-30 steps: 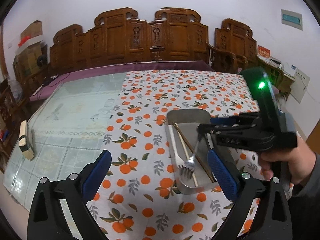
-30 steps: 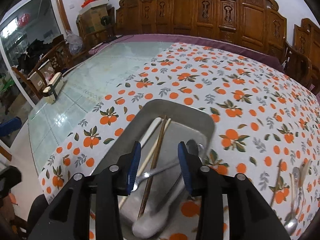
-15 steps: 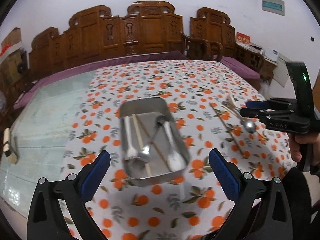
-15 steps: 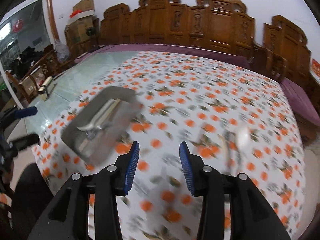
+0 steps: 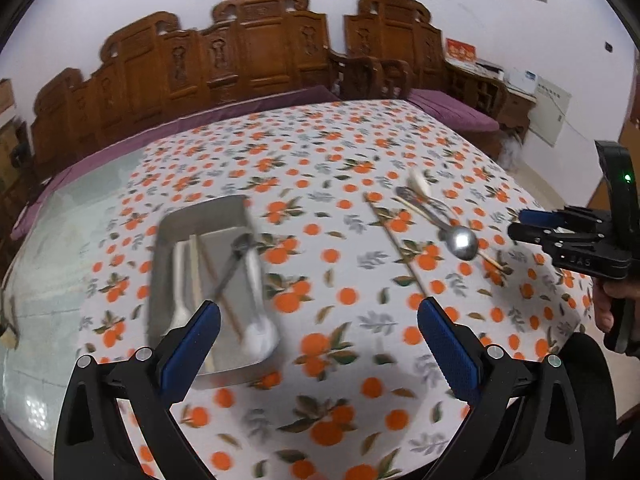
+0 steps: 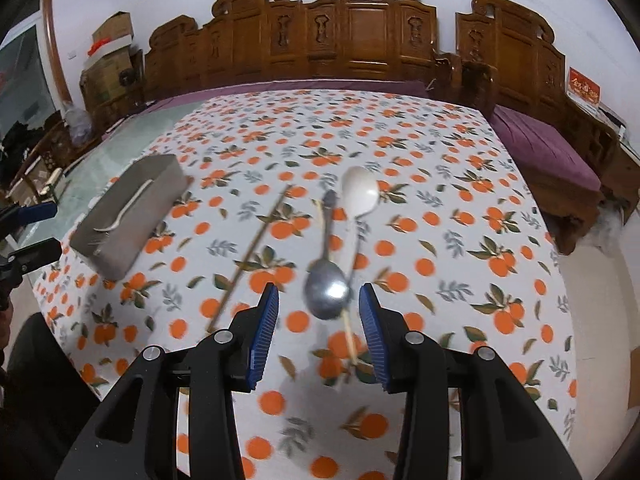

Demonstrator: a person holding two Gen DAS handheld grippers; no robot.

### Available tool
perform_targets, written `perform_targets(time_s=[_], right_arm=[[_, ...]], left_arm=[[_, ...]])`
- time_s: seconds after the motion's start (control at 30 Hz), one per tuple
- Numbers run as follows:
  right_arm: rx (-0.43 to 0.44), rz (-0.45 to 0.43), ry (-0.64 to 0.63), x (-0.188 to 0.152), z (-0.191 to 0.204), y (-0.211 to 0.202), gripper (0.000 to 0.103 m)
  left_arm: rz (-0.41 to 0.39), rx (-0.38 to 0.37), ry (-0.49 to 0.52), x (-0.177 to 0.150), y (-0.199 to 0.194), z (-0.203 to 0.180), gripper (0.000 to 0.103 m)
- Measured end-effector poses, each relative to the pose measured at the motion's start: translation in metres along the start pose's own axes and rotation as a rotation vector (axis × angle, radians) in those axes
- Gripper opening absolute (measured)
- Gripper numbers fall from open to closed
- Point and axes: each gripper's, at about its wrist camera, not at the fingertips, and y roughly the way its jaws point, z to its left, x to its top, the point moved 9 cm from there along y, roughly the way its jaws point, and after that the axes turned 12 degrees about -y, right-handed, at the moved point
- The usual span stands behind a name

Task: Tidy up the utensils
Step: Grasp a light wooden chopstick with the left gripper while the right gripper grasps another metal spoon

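Hovering right gripper (image 6: 319,322) above metal spoon (image 6: 326,288); labels unreadable.

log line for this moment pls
stage: reaching for loose utensils | right hand-held gripper: open, empty, above metal spoon | left hand-held gripper: open, empty | tray: holds utensils

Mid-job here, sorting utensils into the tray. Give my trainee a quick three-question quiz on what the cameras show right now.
1. True or false: the right gripper is holding the metal spoon.
2. Which lies loose on the tablecloth? A) white spoon B) knife C) cup
3. Fill in: the fork lies inside the metal ____.

Key
1. False: its jaws stand apart, nothing between the pads.
2. A.
3. Tray.
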Motion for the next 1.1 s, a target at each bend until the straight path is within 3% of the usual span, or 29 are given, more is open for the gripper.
perform_targets(time_s=[0.33, 0.7, 0.97, 1.03, 1.1], right_arm=[[-0.006, -0.005, 0.051, -0.009, -0.024, -0.004, 0.044], [0.008, 0.010, 0.109, -0.019, -0.038, 0.004, 0.044], [0.016, 0.033, 0.093, -0.024, -0.031, 0.014, 0.044], [0.024, 0.036, 0.094, -0.025, -0.028, 0.016, 0.044], [0.035, 0.040, 0.096, -0.025, -0.025, 0.019, 0.044]], left_arm=[[0.063, -0.083, 0.045, -0.003, 0.041, -0.065, 0.095], [0.144, -0.130, 0.043, -0.010, 0.097, -0.097, 0.093], [0.223, -0.098, 0.057, -0.025, 0.136, -0.098, 0.039], [0.230, -0.095, 0.056, -0.027, 0.140, -0.096, 0.034], [0.213, -0.090, 0.072, -0.029, 0.141, -0.095, 0.022]])
